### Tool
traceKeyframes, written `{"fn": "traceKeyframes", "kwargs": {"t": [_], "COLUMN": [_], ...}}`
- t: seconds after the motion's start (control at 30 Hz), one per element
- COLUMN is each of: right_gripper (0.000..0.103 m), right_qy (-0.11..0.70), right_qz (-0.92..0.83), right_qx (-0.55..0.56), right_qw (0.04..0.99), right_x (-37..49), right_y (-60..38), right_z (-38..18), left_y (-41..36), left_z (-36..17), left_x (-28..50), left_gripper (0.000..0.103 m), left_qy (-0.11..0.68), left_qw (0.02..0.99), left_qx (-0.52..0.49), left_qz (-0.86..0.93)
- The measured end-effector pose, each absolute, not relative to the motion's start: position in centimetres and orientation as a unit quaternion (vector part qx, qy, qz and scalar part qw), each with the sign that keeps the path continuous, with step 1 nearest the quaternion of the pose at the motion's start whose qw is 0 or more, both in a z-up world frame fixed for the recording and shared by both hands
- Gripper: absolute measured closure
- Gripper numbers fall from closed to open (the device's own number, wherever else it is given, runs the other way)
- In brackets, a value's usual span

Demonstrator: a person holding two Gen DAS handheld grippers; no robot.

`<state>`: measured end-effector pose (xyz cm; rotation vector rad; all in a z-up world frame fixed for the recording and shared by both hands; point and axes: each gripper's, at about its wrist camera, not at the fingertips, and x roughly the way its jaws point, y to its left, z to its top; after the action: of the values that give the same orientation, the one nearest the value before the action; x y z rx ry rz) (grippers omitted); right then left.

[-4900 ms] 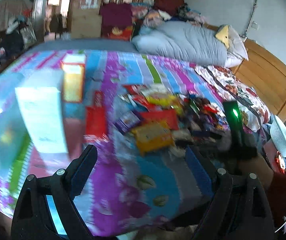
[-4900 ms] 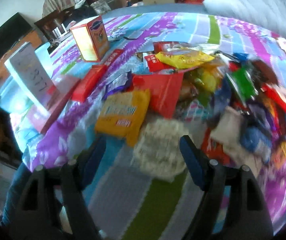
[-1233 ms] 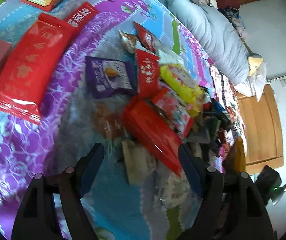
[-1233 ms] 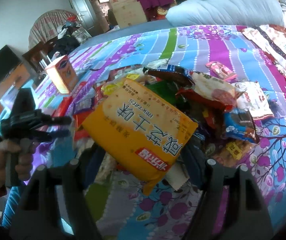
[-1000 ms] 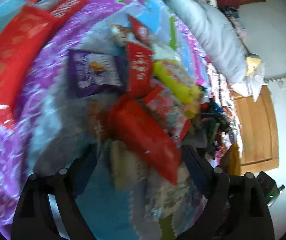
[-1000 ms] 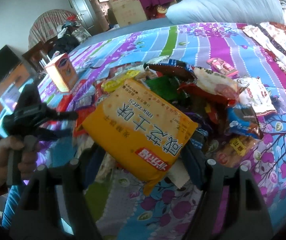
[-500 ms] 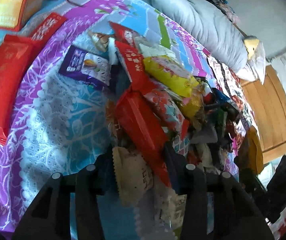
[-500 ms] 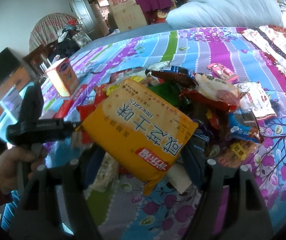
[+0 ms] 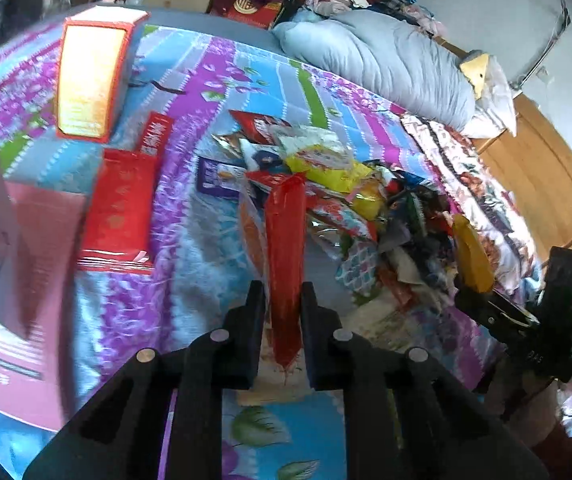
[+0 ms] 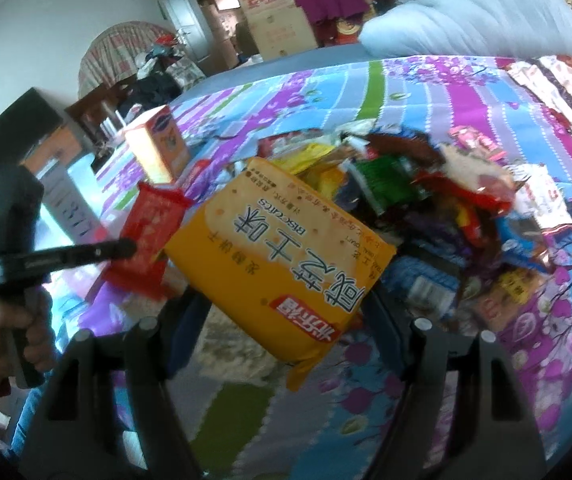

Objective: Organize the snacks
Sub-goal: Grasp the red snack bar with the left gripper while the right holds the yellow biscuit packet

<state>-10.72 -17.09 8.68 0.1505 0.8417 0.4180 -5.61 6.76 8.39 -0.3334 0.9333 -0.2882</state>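
Your left gripper (image 9: 282, 300) clenched on red snack packet (image 9: 284, 248), held edge-on, lifted above bedspread (image 9: 190, 128). Your right gripper (image 10: 286, 304) grasps yellow biscuit pack (image 10: 282, 256), tilted, raised over snack pile (image 10: 437, 208). Pile sits mid-bed, packets overlapping. From left wrist: flat red packet (image 9: 120, 212) lies beside pile, orange-red box (image 9: 90, 84) stands farther back, pink box (image 9: 18, 280) close at left edge, blurred. Grey duvet (image 9: 377, 56) bunched at head of bed. Your left hand (image 10: 2, 340) visible gripping handle in right wrist view.
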Motion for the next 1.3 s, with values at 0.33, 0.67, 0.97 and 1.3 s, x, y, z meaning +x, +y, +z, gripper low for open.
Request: {"fn": "traceKeyframes", "kwargs": {"t": [0.33, 0.67, 0.97, 1.3], "right_gripper": [0.029, 0.029, 0.029, 0.029], "right_qy": [0.422, 0.425, 0.429, 0.434], "right_qz": [0.204, 0.219, 0.216, 0.211], "right_qx": [0.076, 0.070, 0.079, 0.086], "right_qw": [0.880, 0.875, 0.873, 0.872], "right_x": [-11.7, -11.8, -12.3, -12.5], "right_y": [-16.4, -15.7, -15.9, -16.3], "right_z": [7.8, 7.3, 6.8, 6.5], "left_y": [5.9, 2.7, 3.5, 1.4], "left_z": [8.7, 9.4, 9.5, 7.1], "left_x": [-7.9, -9.9, -10.7, -7.1], "left_gripper": [0.027, 0.039, 0.042, 0.022], "left_qy": [0.414, 0.424, 0.433, 0.464], "left_qw": [0.891, 0.869, 0.861, 0.842], "left_qx": [-0.122, -0.050, -0.091, -0.198], "left_qz": [-0.141, -0.251, -0.252, -0.193]}}
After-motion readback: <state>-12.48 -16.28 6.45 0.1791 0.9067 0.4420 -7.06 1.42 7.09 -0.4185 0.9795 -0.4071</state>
